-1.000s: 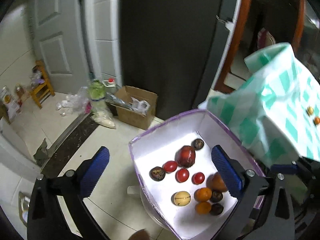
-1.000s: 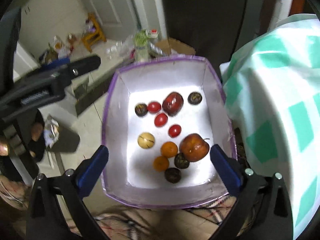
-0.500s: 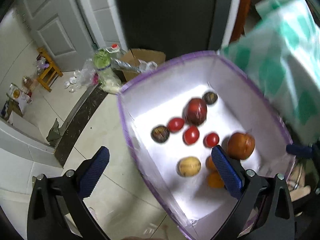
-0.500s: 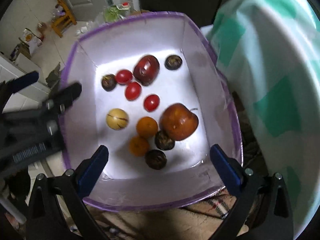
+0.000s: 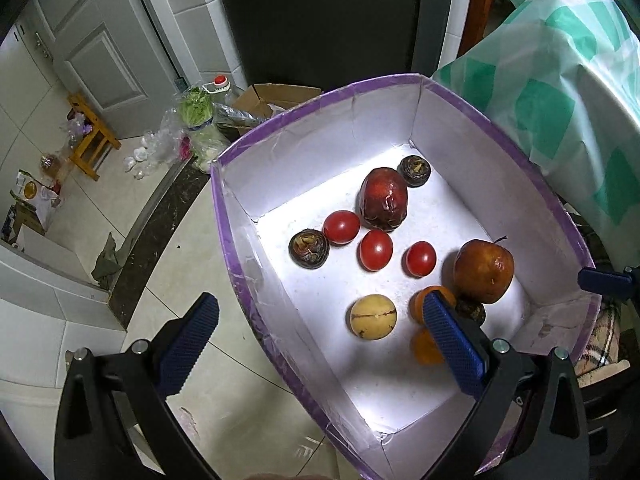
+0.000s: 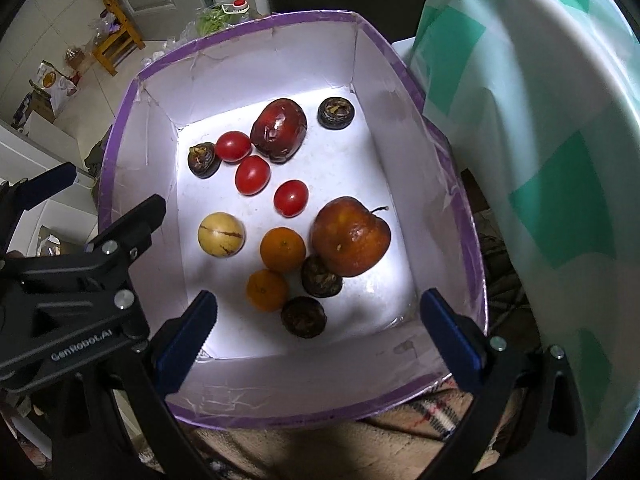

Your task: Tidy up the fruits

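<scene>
A white box with a purple rim [image 5: 224, 200] [image 6: 120, 120] holds the fruit. Inside lie a dark red apple [image 5: 384, 199] [image 6: 279, 129], a brownish apple [image 5: 484, 271] [image 6: 350, 236], three red tomatoes [image 5: 375, 249] [image 6: 252, 175], a yellow round fruit [image 5: 373, 317] [image 6: 221, 234], two oranges [image 6: 282, 249] and several dark mangosteens [image 5: 309, 248] [image 6: 303, 316]. My left gripper [image 5: 320, 344] hangs open over the box's near left wall, its right finger above the oranges. My right gripper [image 6: 316, 332] is open above the near end, holding nothing.
A table with a green-and-white checked cloth [image 5: 560, 100] [image 6: 540, 160] stands close on the right of the box. On the tiled floor to the left are a cardboard box [image 5: 276, 100], bags of greens [image 5: 196, 112] and a small wooden stool [image 5: 90, 136].
Both grippers have come down closer over the box, so the fruit looks larger. The brownish apple has rolled a little; both grippers stay open.
</scene>
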